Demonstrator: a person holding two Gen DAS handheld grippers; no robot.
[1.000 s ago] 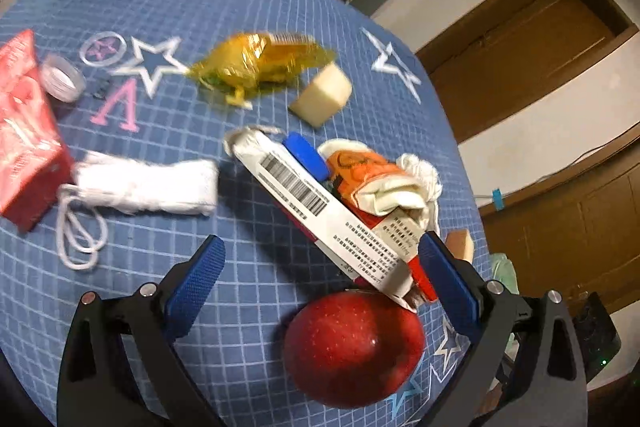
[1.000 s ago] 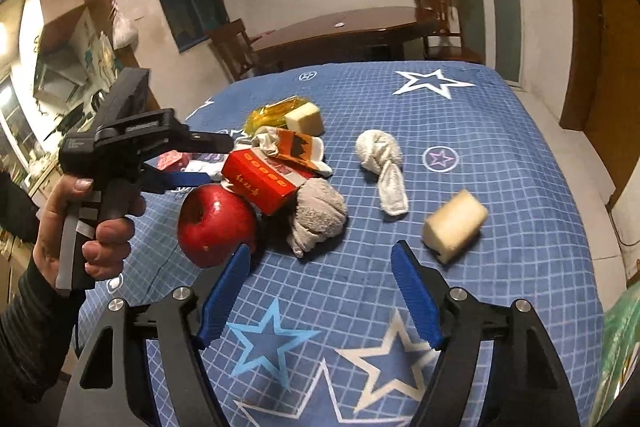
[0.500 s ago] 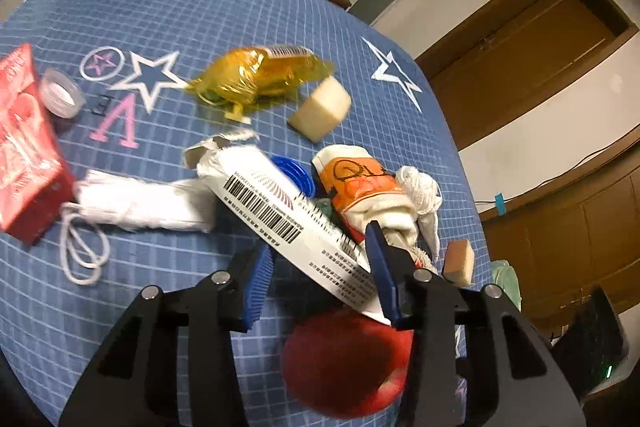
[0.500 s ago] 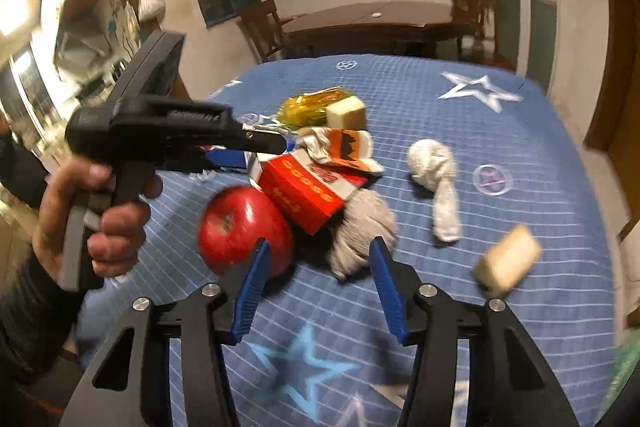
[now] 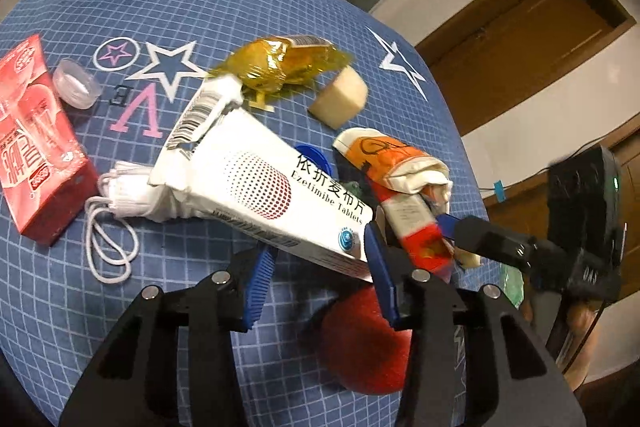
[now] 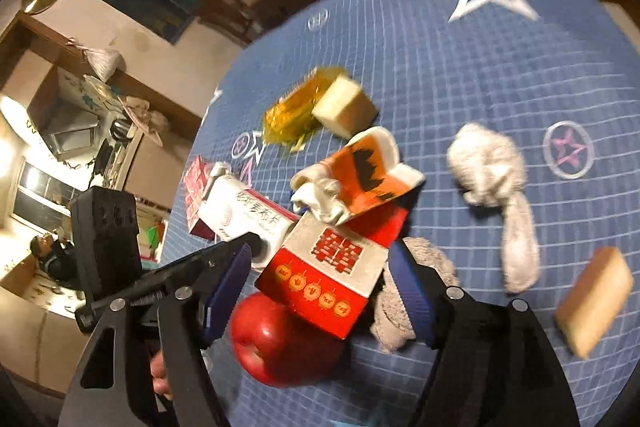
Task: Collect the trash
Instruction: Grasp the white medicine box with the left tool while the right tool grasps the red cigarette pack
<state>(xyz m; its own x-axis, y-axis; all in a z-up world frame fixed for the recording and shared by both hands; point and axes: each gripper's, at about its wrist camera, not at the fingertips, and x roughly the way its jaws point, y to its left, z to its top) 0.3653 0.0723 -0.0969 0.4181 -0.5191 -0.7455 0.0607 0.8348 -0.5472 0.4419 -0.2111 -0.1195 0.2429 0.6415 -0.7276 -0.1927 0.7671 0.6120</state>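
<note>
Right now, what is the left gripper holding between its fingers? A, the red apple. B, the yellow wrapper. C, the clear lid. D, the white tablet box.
D: the left gripper has its blue fingers closed on the white tablet box, lifting one end.

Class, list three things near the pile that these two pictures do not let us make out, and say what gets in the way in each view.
1. Red apple, left wrist view: its upper part is hidden behind the white tablet box and the left hand-held gripper.
2. Blue round item, left wrist view: mostly covered by the tablet box; what it is cannot be told.
3. Tan block, right wrist view: motion blur smears its surface, so its material is unclear.
</note>
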